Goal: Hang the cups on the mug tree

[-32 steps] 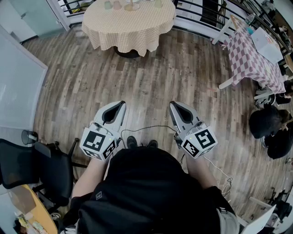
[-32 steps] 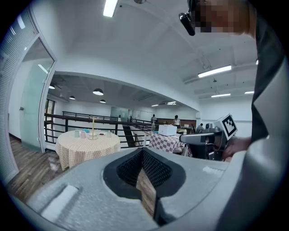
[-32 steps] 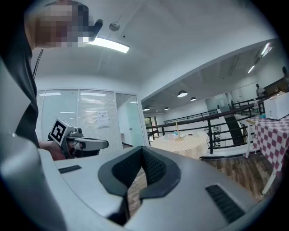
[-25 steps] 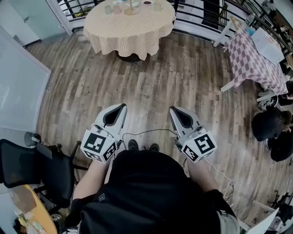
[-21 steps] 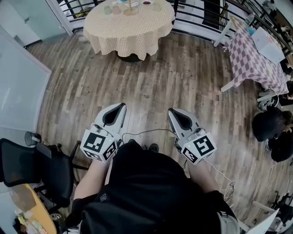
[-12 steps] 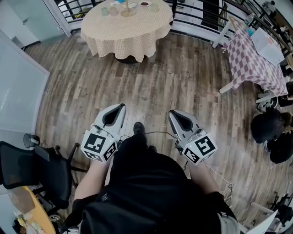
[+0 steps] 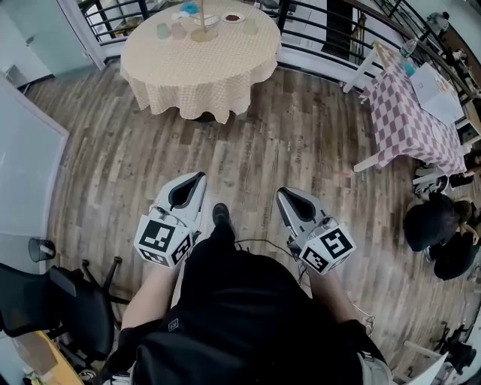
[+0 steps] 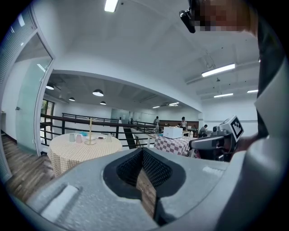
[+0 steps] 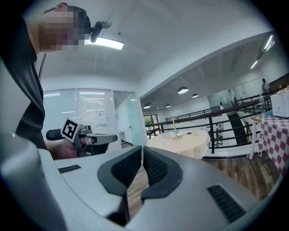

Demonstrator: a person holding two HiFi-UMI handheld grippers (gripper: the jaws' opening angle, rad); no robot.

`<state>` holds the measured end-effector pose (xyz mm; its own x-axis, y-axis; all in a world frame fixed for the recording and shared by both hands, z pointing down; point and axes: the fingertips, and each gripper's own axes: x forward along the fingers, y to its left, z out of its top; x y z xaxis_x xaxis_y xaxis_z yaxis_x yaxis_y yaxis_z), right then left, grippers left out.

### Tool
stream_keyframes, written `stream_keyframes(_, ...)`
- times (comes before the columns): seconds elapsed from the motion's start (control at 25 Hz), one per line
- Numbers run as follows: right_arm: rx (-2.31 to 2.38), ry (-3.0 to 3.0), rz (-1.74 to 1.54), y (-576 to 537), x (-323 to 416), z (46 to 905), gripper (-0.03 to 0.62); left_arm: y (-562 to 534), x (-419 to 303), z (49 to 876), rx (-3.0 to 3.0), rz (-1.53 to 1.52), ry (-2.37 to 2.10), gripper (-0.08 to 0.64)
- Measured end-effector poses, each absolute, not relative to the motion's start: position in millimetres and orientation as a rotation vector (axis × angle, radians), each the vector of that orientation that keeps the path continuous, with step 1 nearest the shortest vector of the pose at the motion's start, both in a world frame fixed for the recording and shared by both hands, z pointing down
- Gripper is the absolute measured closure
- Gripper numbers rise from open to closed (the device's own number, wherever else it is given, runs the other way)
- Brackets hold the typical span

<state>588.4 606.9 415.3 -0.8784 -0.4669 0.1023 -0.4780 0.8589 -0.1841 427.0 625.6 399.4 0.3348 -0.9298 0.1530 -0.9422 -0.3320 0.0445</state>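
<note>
A round table (image 7: pixel 225 64) with a cream checked cloth stands far ahead on the wooden floor. On it are a slim mug tree (image 7: pixel 201 21) and several small cups (image 7: pixel 163 30). In the left gripper view the mug tree (image 8: pixel 90 133) rises from the table (image 8: pixel 83 151) with cups (image 8: pixel 72 137) beside it. My left gripper (image 7: pixel 199 177) and right gripper (image 7: pixel 281 194) are held in front of my body, well short of the table. Both are shut with nothing between the jaws. The right gripper view shows the table (image 9: pixel 183 144) in the distance.
A black railing (image 7: pixel 316 22) runs behind the round table. A table with a pink checked cloth (image 7: pixel 409 105) stands at the right, with seated people (image 7: pixel 436 229) near it. An office chair (image 7: pixel 52 301) and a glass partition (image 7: pixel 19 173) are at my left.
I have walked forward: the round table has come nearer and lower in the head view, and one foot has stepped ahead. Both grippers stay shut and level.
</note>
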Motion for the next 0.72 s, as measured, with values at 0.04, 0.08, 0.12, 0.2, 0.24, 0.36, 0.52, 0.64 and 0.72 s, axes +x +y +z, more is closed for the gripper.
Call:
stream_keyframes(0.04, 0.755, -2.978, 0.324, 592, 578, 414, 0.574, 610, 418, 398, 2.464, 0.148, -1.732, 0.552)
stream_keyframes(0.08, 0.751, -2.978, 0.328, 577, 567, 412, 0.574, 595, 408, 396, 2.467, 0.147, -1.727, 0.552)
stream_keyframes(0.12, 0.744, -2.977, 0.327, 562, 554, 409, 0.574, 579, 397, 394, 2.471, 0.146, -1.724, 0.552)
stream_keyframes(0.2, 0.727, -2.974, 0.322, 530, 527, 403, 0.574, 548, 374, 389, 2.476, 0.146, -1.721, 0.551)
stream_keyframes(0.24, 0.722, -2.973, 0.325, 515, 514, 400, 0.574, 533, 363, 388, 2.476, 0.145, -1.719, 0.552)
stream_keyframes(0.36, 0.708, -2.977, 0.342, 472, 477, 392, 0.574, 490, 330, 384, 2.477, 0.141, -1.711, 0.552)
stream_keyframes(0.52, 0.681, -2.98, 0.358, 430, 441, 391, 0.574, 447, 296, 381, 2.463, 0.14, -1.729, 0.552)
stream_keyframes(0.64, 0.658, -2.972, 0.373, 404, 424, 396, 0.574, 421, 277, 384, 2.437, 0.135, -1.742, 0.552)
stream_keyframes(0.72, 0.651, -2.968, 0.391, 383, 413, 401, 0.574, 403, 267, 387, 2.421, 0.135, -1.747, 0.552)
